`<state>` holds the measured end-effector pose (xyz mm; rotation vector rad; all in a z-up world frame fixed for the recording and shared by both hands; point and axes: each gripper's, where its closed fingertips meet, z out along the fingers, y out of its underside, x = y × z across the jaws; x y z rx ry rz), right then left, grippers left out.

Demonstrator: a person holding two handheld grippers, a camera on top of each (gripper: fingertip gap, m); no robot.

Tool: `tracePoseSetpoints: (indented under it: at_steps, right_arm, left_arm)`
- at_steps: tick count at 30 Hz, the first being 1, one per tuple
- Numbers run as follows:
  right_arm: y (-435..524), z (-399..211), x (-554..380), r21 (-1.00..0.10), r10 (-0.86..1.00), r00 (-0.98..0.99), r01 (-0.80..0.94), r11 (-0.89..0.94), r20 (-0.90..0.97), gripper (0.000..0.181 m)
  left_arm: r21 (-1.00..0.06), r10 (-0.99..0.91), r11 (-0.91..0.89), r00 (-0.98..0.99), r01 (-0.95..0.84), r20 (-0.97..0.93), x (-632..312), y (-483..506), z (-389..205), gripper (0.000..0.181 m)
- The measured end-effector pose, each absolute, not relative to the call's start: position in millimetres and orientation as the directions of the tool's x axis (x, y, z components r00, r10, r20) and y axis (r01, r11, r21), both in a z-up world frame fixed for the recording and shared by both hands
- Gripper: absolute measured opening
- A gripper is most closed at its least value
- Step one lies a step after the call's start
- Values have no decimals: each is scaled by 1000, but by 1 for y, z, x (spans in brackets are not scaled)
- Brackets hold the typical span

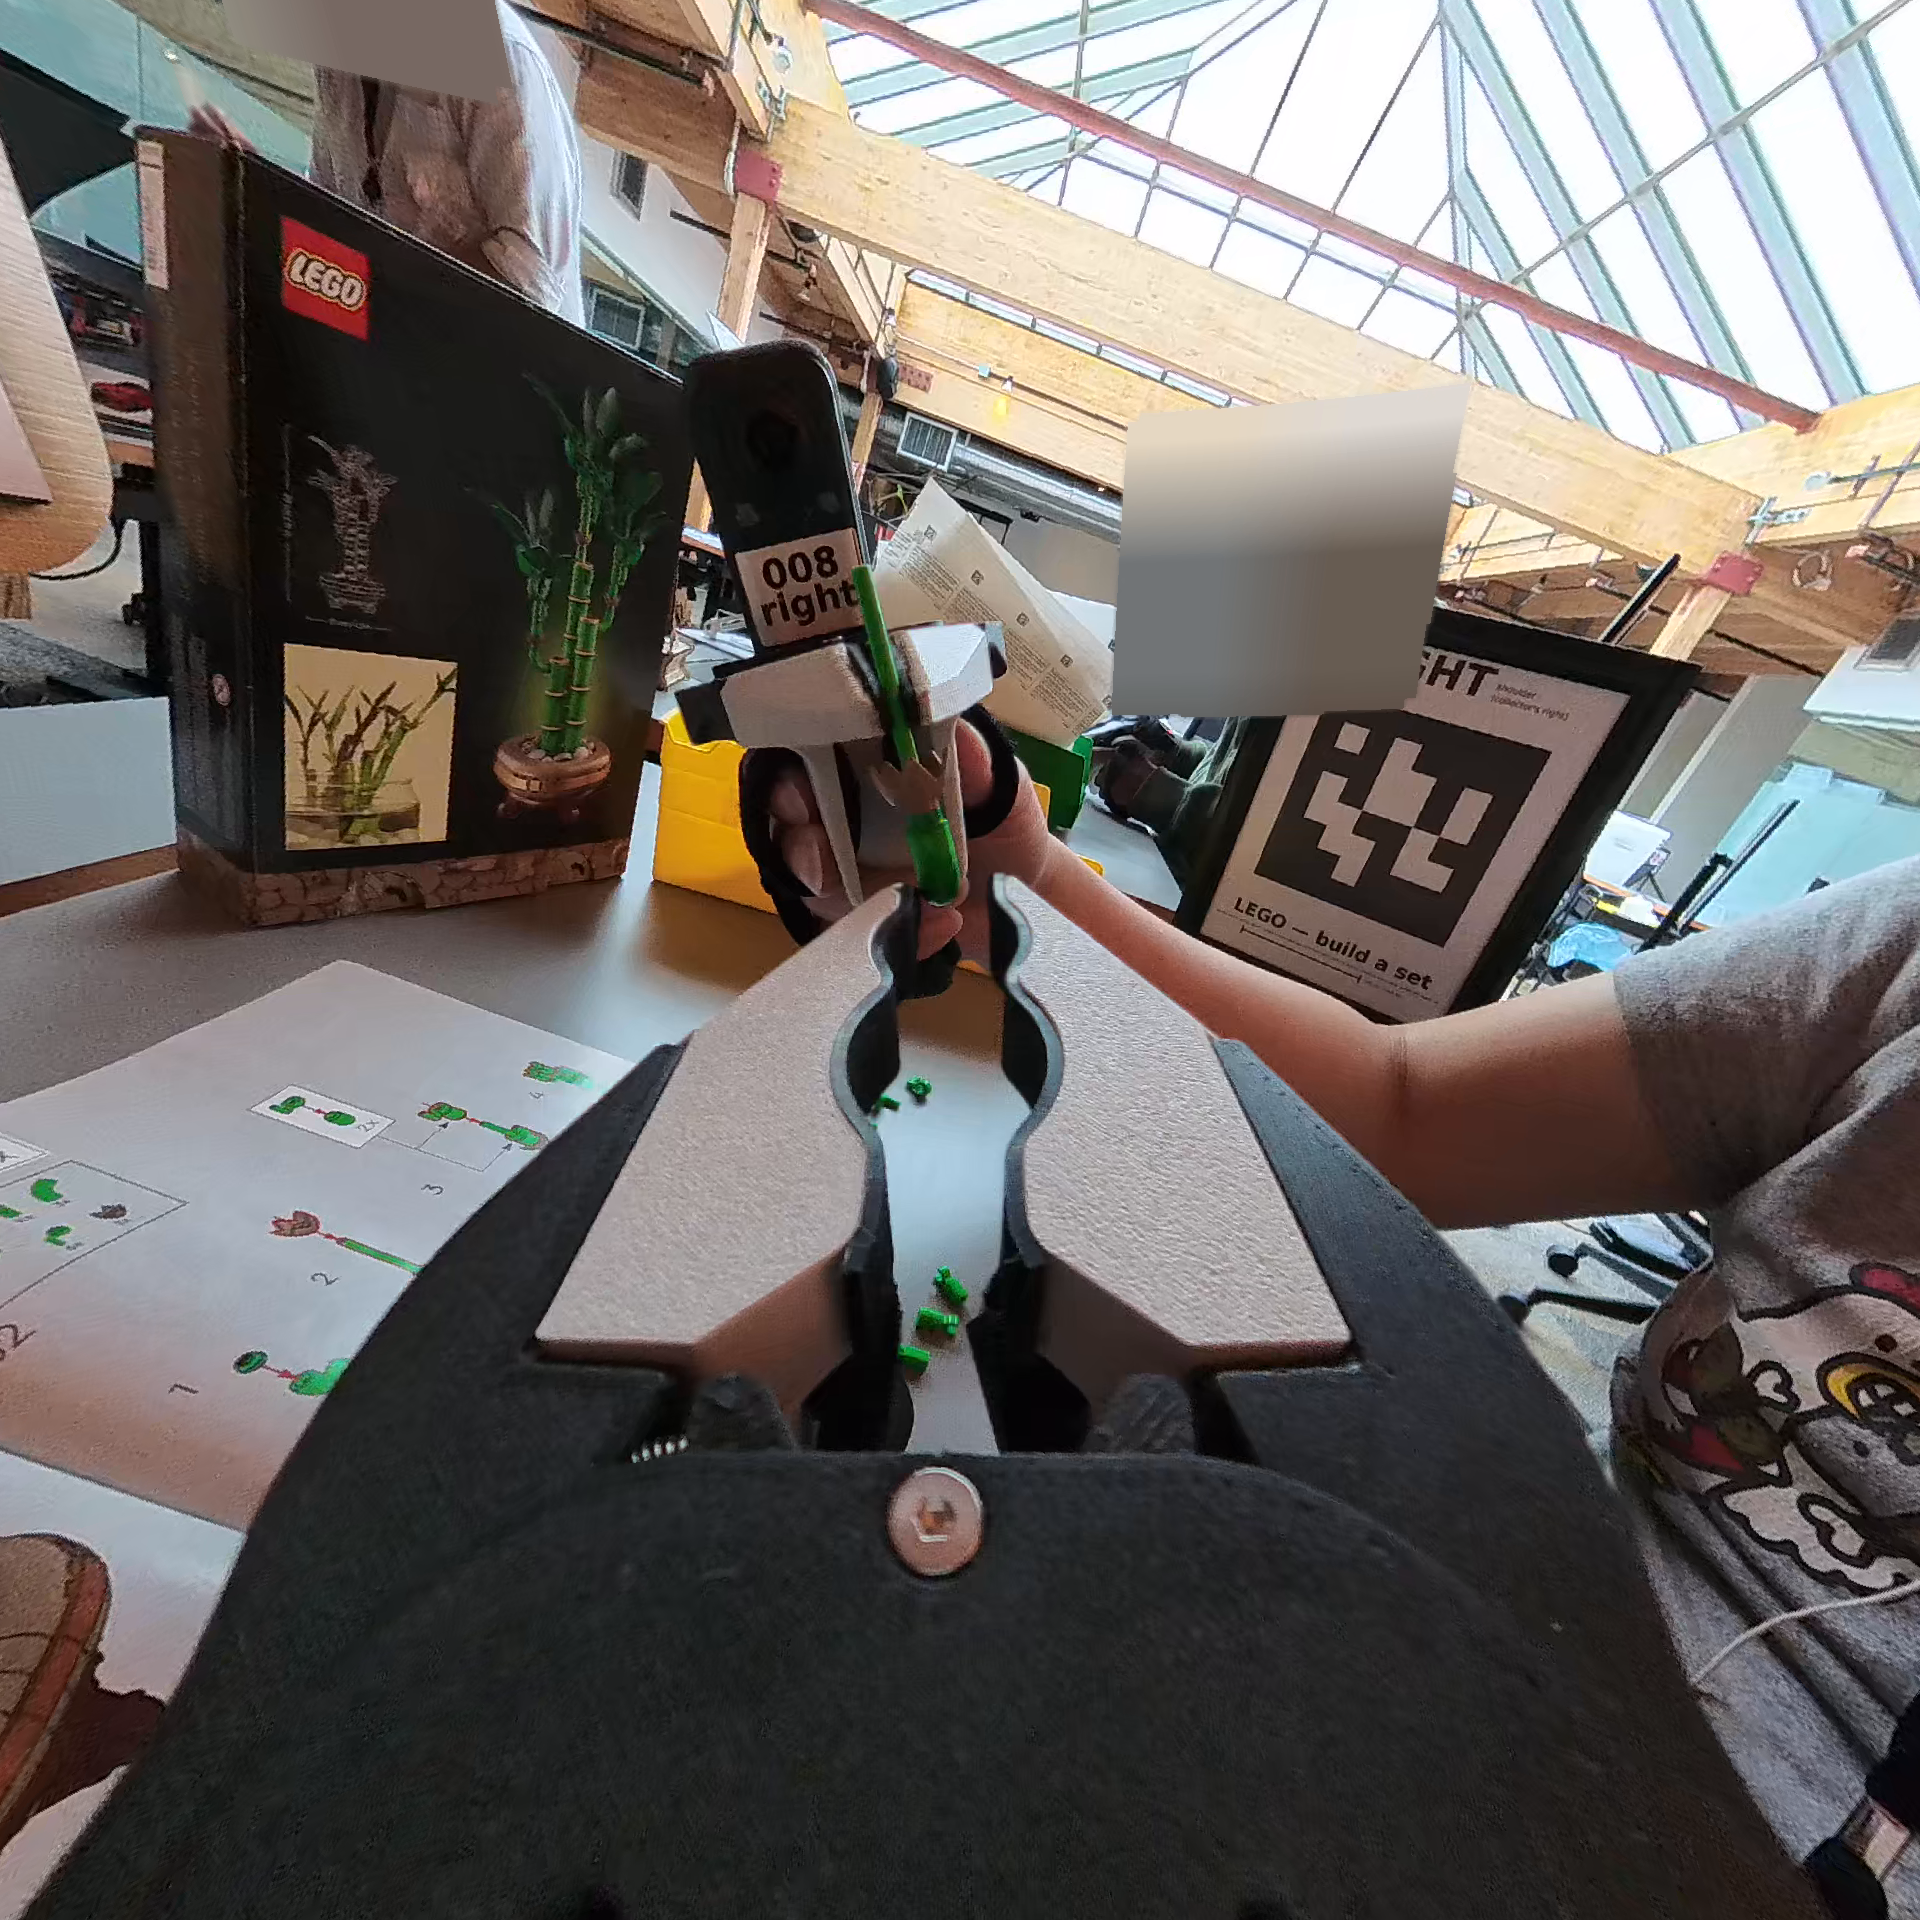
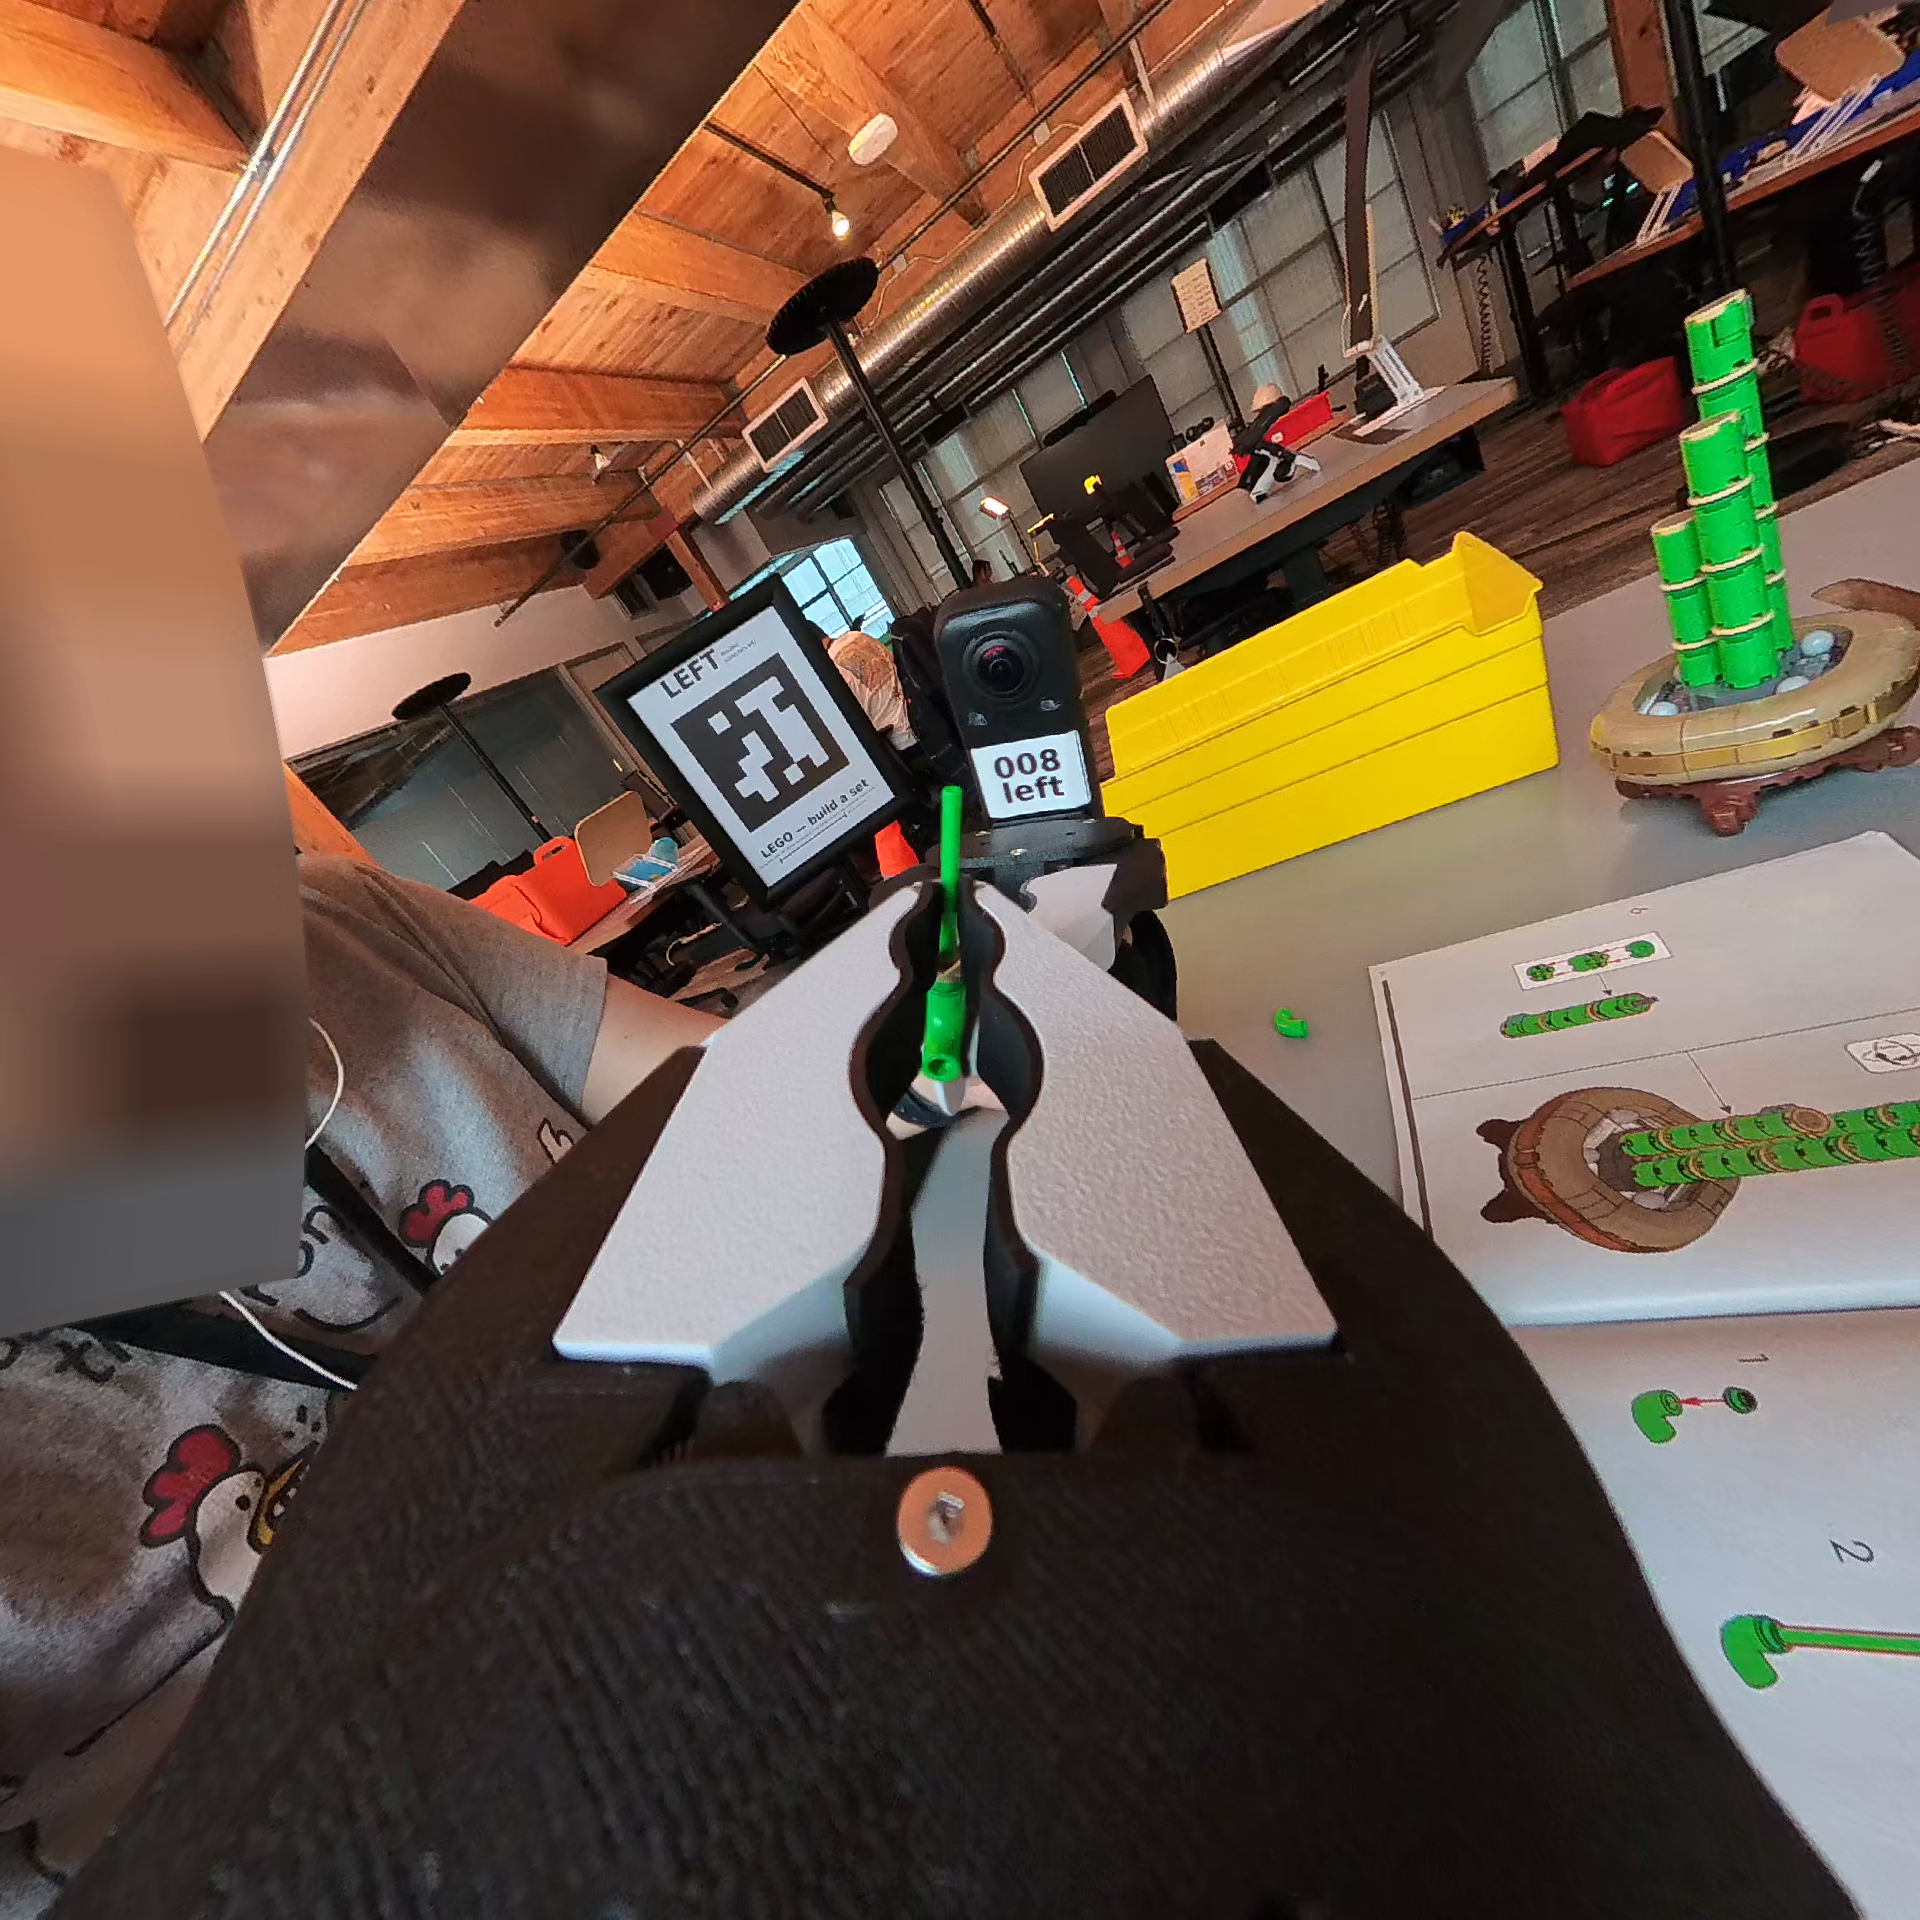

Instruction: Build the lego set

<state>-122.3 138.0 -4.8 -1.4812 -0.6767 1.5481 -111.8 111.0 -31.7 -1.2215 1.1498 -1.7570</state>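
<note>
The right gripper point(image 2: 948, 914) is clamped on a thin green lego stem point(image 2: 948, 935), pinching it right at the fingertips. The stem stands nearly upright, and a fatter green piece with a small tan collar point(image 1: 914, 784) sits on its lower end.

The left gripper point(image 1: 943, 902) has its fingers a narrow gap apart, tips right up at the bottom of that stem. Can't really tell if it's actually gripping the piece or just touching it.

A handful of tiny green pieces point(image 1: 935, 1320) lie loose on the grey table point(image 1: 582, 966) under the left gripper. The open instruction booklet point(image 1: 312, 1174) lies flat on the table, with the lego box point(image 1: 416, 582) standing behind it. The half-built bamboo plant point(image 2: 1735, 582) in its brown pot sits further off, next to a yellow bin point(image 2: 1340, 707).
</note>
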Motion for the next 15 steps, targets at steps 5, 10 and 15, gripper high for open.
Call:
tracePoseSetpoints:
  at_steps: [5,10,15]
  right_arm:
    - [138,-6,-124,-856,863,88,-210,-473,-498,1]
    - [138,-5,-126,-870,875,101,-203,-448,-474,1]
    - [138,0,-124,-879,884,112,-218,-424,-454,1]
  left_arm:
    - [-906,-872,-414,-326,91,366,-115,115,-24,13]
    - [-900,-867,-427,-323,84,381,-117,119,-26,10]
    - [-903,-861,-425,-336,63,382,-114,115,-27,8]
